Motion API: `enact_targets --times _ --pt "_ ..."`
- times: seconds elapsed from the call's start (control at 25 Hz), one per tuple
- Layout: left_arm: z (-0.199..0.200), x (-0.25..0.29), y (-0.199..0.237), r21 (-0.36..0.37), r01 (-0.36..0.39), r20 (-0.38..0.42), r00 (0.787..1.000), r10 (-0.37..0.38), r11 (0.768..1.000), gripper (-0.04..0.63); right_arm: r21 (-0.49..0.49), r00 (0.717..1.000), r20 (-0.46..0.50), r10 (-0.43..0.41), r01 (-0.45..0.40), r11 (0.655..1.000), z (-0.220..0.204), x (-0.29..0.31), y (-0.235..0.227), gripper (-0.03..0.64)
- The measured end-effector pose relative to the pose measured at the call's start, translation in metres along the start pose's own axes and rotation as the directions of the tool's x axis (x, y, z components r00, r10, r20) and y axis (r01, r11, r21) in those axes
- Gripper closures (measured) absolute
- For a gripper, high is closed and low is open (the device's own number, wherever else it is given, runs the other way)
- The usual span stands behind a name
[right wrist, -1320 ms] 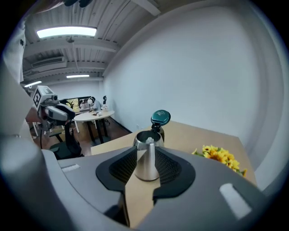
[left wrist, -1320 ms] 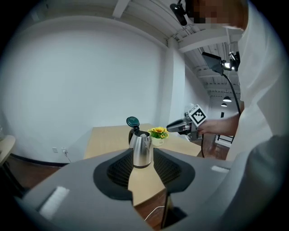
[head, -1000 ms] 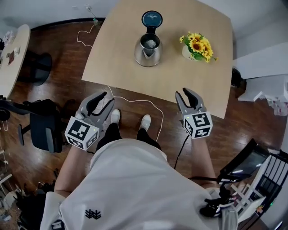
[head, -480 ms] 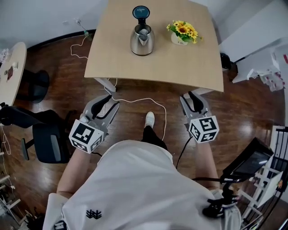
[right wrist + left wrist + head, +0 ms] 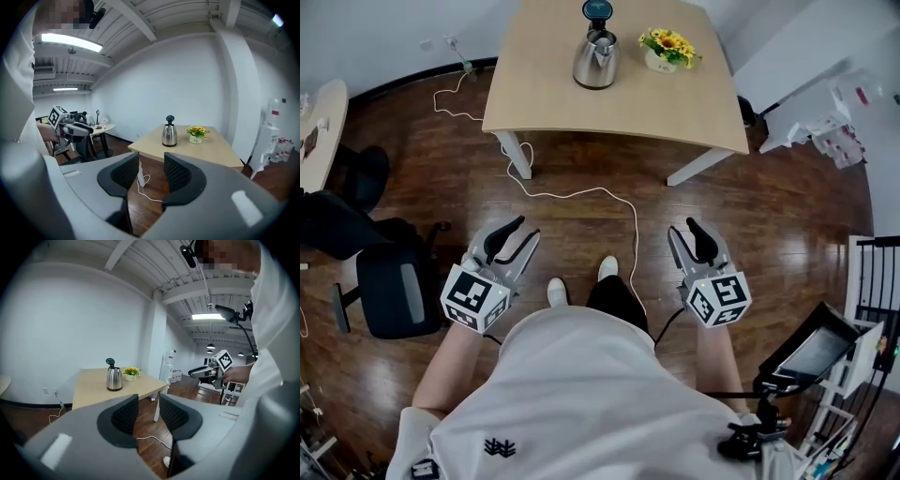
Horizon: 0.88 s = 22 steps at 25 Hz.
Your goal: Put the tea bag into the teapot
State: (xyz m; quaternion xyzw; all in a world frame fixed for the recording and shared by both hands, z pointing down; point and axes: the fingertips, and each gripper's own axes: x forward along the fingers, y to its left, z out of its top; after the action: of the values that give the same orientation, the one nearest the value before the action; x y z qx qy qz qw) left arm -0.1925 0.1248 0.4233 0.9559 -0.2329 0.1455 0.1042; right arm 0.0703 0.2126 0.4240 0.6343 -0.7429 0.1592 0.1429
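Observation:
The steel teapot [image 5: 595, 58] stands on the far side of the wooden table [image 5: 609, 108] with its dark lid [image 5: 598, 9] tipped up. It also shows small in the left gripper view as the teapot [image 5: 113, 379] and in the right gripper view as the teapot [image 5: 169, 134]. No tea bag shows in any view. My left gripper [image 5: 523, 230] and right gripper [image 5: 682, 228] hang over the wooden floor, well short of the table. Both are open, with nothing between the jaws of the left gripper [image 5: 148, 411] or the right gripper [image 5: 151, 171].
A pot of yellow flowers [image 5: 667, 47] stands right of the teapot. A white cable [image 5: 581, 192] trails across the floor from under the table. A black office chair [image 5: 389, 291] is at my left, a round side table [image 5: 319, 122] beyond it, and white shelving [image 5: 825, 131] at the right.
The view has backed away from the table, so the teapot and flowers now look smaller and farther. Both grippers have come back from the table's edge and now hang over bare floor.

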Motion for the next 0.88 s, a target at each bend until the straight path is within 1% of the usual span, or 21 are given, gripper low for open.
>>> enact_targets --times 0.16,0.28,0.4,0.56,0.76,0.88 --pt "-0.007 -0.017 -0.009 0.002 -0.027 0.001 1.000 0.027 1.000 0.480 -0.011 0.999 0.027 0.017 -0.017 1.000 0.005 -0.022 0.012 0.449" --pt "0.000 -0.020 -0.018 -0.010 -0.049 0.017 0.999 0.049 0.999 0.480 -0.042 0.998 0.043 0.042 -0.040 0.998 0.013 -0.032 0.016 0.449" --pt "0.009 -0.016 -0.039 -0.021 -0.041 0.033 0.999 0.041 0.999 0.480 -0.071 0.998 0.034 0.054 -0.052 0.996 0.018 -0.045 0.014 0.451" --pt "0.016 -0.010 -0.059 -0.012 -0.032 0.038 0.999 0.033 0.999 0.480 -0.069 0.998 0.032 0.047 -0.045 0.997 0.014 -0.056 0.006 0.453" --pt "0.006 -0.008 -0.072 -0.013 -0.027 0.018 0.999 0.027 1.000 0.480 -0.087 0.998 0.020 0.053 -0.051 0.995 0.009 -0.061 0.005 0.454" --pt "0.006 -0.009 -0.075 -0.015 -0.025 0.020 0.999 0.026 1.000 0.480 -0.085 0.999 0.020 0.050 -0.048 0.995 0.006 -0.060 0.003 0.454"
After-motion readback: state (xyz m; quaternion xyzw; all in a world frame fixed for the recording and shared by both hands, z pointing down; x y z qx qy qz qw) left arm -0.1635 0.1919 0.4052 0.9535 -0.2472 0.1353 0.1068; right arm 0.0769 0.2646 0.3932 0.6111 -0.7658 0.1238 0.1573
